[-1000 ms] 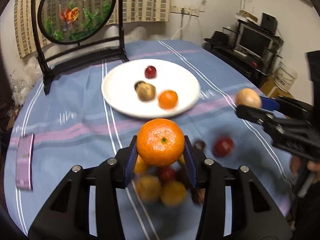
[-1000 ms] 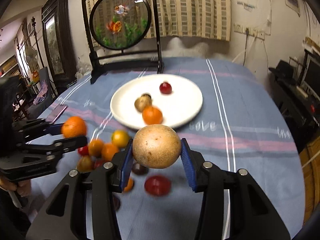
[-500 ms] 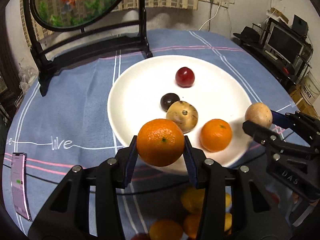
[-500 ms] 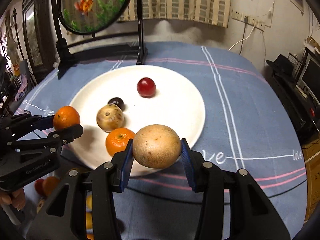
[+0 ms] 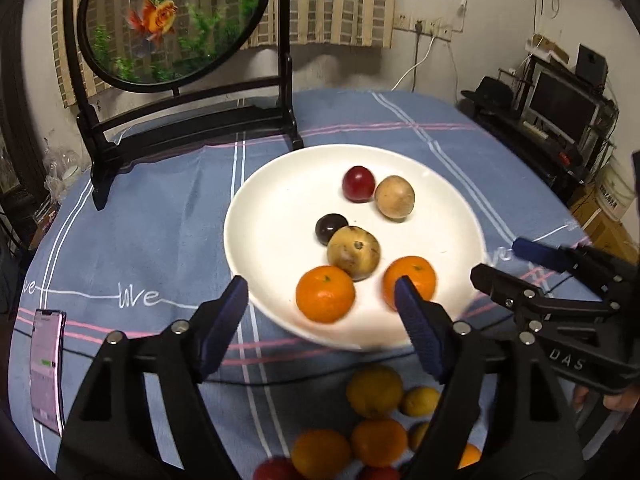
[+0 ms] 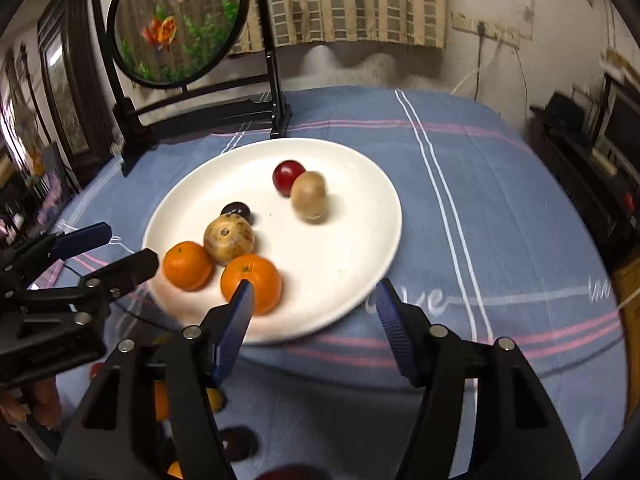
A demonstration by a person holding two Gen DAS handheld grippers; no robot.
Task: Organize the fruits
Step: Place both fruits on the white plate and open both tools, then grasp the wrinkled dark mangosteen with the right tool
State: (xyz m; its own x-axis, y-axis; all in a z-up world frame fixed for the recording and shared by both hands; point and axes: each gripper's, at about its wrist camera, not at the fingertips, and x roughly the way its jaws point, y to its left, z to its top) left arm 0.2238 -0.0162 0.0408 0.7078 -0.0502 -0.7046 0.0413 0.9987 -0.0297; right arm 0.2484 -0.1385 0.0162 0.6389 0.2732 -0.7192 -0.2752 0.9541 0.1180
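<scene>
A white plate (image 5: pixel 272 208) (image 6: pixel 360 184) holds two mandarins, two tan round fruits, a red plum and a dark plum. The nearer-left mandarin (image 5: pixel 325 293) (image 6: pixel 187 265) lies just beyond my left gripper (image 5: pixel 322 304), which is open and empty at the plate's near rim. A tan fruit (image 5: pixel 394 197) (image 6: pixel 309 197) lies beside the red plum (image 5: pixel 358 183). My right gripper (image 6: pixel 314 304) is open and empty over the plate's near edge; it also shows in the left wrist view (image 5: pixel 516 258).
Several loose mandarins, yellow fruits and plums (image 5: pixel 374 390) lie on the blue tablecloth near me. A round fish-painting screen on a black stand (image 5: pixel 176 20) rises behind the plate. A phone (image 5: pixel 47 368) lies at the left. Shelving with a monitor (image 5: pixel 568 108) is at the right.
Both grippers opened and let go: the mandarin from the left and the tan fruit from the right now lie on the plate. Both grippers have drawn back a little.
</scene>
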